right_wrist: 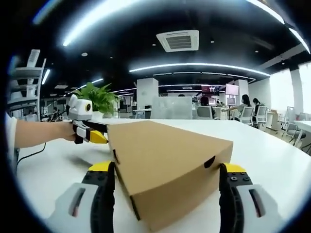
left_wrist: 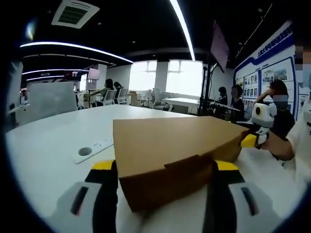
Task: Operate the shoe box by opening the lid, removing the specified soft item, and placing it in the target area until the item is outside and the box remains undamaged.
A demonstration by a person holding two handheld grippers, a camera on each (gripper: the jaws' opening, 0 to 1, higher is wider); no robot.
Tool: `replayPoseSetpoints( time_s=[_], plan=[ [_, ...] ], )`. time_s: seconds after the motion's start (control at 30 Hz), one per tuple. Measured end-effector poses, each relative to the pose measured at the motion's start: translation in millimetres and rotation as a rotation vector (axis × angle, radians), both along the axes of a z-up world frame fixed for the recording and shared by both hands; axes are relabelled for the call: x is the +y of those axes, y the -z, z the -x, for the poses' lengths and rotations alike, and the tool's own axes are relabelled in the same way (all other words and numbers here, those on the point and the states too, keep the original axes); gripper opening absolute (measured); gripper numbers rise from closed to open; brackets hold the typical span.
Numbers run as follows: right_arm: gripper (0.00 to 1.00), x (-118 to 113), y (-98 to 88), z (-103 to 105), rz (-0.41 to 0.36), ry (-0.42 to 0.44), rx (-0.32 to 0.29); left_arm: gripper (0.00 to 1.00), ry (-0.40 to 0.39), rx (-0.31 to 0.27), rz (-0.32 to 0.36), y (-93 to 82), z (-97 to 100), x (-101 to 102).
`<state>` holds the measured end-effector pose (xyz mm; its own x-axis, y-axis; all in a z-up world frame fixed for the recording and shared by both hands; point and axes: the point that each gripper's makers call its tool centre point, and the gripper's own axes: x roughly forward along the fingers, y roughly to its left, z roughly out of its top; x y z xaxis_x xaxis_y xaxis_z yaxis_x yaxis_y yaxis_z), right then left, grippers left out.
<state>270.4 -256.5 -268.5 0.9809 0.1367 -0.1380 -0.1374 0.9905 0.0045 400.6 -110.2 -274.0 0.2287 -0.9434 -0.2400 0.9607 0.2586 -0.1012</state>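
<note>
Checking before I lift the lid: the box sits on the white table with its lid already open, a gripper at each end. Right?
Not quite: the lid is closed, flat on the box, as the right gripper view shows. The box does sit on the white table, with the left gripper and right gripper at opposite ends.

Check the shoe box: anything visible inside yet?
No. The shoe box sits on the white table with its lid down, so the contents are covered. The left gripper and right gripper each straddle an end, fingers open.
</note>
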Motion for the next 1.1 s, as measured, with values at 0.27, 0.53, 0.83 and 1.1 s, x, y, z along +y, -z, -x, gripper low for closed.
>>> replayPoseSetpoints(
  time_s=[0.27,0.53,0.83,1.1],
  plan=[
    [0.98,6.0,-0.9,-7.3,-0.014,0.014,0.018,0.83,-0.023,-0.015,0.0,1.6,1.2,-1.1],
    [0.94,0.1,6.9,-7.2,0.091,0.019,0.07,0.82,-0.032,-0.009,-0.037,1.7,0.1,-1.5],
    [0.94,0.9,7.1,-6.4,0.091,-0.004,0.05,0.82,-0.054,-0.014,-0.023,2.7,3.1,1.9],
    [0.91,0.3,8.9,-7.0,0.085,-0.03,0.021,0.81,-0.074,-0.012,-0.027,3.1,6.5,4.0]
  ],
)
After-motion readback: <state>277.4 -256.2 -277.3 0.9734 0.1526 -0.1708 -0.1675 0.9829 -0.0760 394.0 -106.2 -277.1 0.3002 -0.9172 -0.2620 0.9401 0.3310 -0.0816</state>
